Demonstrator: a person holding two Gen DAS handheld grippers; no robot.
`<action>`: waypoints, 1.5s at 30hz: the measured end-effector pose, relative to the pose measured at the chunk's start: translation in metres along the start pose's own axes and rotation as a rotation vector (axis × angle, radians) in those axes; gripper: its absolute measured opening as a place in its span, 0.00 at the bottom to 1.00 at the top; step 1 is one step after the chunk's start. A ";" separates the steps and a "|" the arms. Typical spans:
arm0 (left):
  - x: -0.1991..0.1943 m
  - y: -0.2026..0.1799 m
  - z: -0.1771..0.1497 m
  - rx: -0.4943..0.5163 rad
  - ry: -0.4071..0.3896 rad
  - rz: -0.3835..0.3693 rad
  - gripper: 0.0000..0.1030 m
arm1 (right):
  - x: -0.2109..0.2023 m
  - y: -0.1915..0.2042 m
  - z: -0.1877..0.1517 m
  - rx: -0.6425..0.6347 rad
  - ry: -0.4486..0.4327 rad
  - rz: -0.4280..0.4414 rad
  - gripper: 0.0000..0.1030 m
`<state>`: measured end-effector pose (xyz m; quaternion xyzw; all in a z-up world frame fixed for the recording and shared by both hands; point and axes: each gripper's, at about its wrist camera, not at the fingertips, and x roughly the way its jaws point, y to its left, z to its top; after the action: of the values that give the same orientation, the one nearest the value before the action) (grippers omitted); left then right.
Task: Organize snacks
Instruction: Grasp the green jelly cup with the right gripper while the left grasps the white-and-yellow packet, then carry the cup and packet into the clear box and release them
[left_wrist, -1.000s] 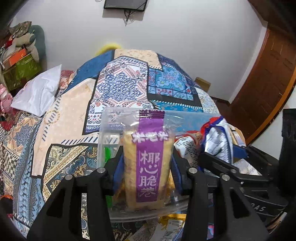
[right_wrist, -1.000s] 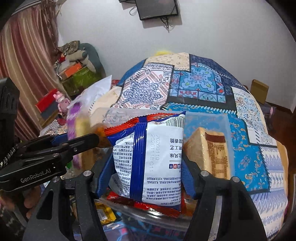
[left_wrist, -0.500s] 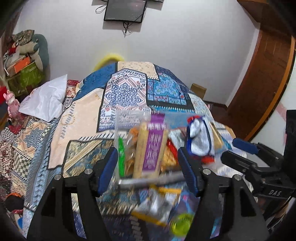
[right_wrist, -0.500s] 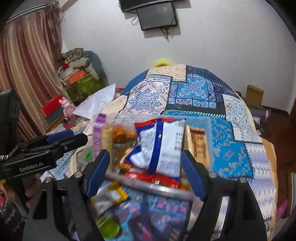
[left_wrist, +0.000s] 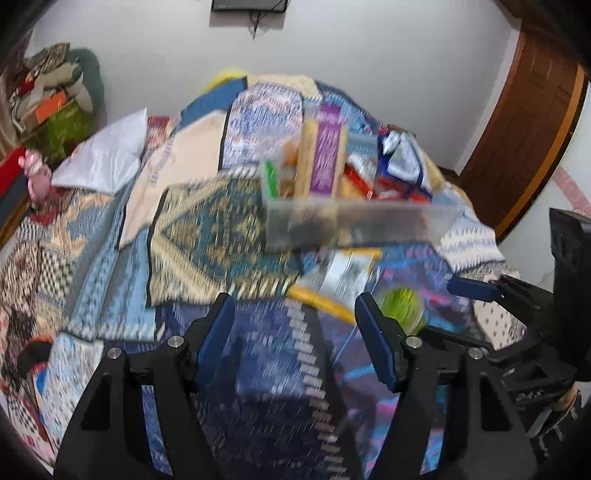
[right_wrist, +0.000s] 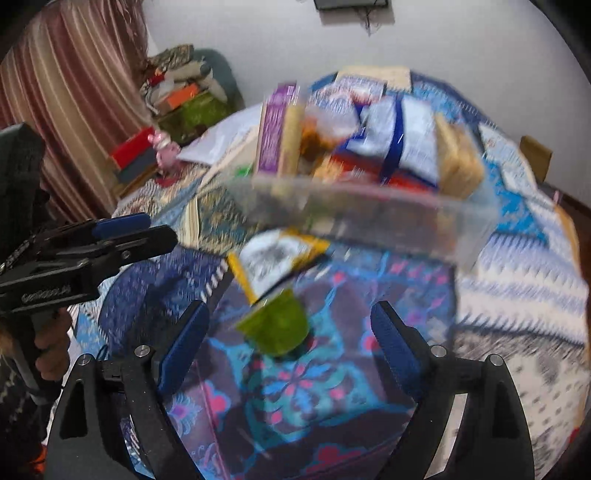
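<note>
A clear plastic bin (left_wrist: 354, 225) (right_wrist: 369, 218) sits on the patterned bedspread and holds upright snack packs: a purple-striped pack (left_wrist: 325, 158) (right_wrist: 275, 136), a blue-and-white bag (left_wrist: 402, 158) (right_wrist: 402, 140) and a tan cracker pack (right_wrist: 458, 162). In front of the bin lie a yellow-edged sachet (left_wrist: 340, 277) (right_wrist: 277, 254) and a green jelly cup (left_wrist: 402, 306) (right_wrist: 277, 325). My left gripper (left_wrist: 295, 332) is open and empty, back from the bin. My right gripper (right_wrist: 291, 343) is open and empty, just behind the green cup. Both views are motion-blurred.
A white pillow (left_wrist: 107, 158) lies at the bed's left. Stacked boxes and clothes (right_wrist: 184, 92) stand by the wall. A wooden door (left_wrist: 524, 122) is at the right. The left gripper shows in the right wrist view (right_wrist: 122, 229); the right gripper shows in the left wrist view (left_wrist: 476, 291).
Both grippers have opened, releasing the purple pack and the blue-and-white bag into the bin, and have pulled back toward me. The sachet and green cup have come into view.
</note>
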<state>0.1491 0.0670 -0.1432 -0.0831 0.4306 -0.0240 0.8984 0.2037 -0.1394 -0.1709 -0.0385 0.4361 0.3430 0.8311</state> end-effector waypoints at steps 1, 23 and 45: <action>0.003 0.002 -0.005 -0.007 0.014 0.000 0.65 | 0.006 0.002 -0.002 -0.004 0.014 0.005 0.85; 0.098 -0.039 0.024 0.082 0.154 -0.025 0.73 | 0.008 -0.040 -0.006 0.081 -0.001 -0.006 0.54; 0.036 -0.058 0.014 0.137 0.023 -0.064 0.41 | -0.032 -0.057 -0.001 0.135 -0.094 -0.030 0.54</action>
<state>0.1843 0.0076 -0.1528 -0.0349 0.4353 -0.0829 0.8958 0.2257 -0.2001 -0.1609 0.0276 0.4180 0.3018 0.8564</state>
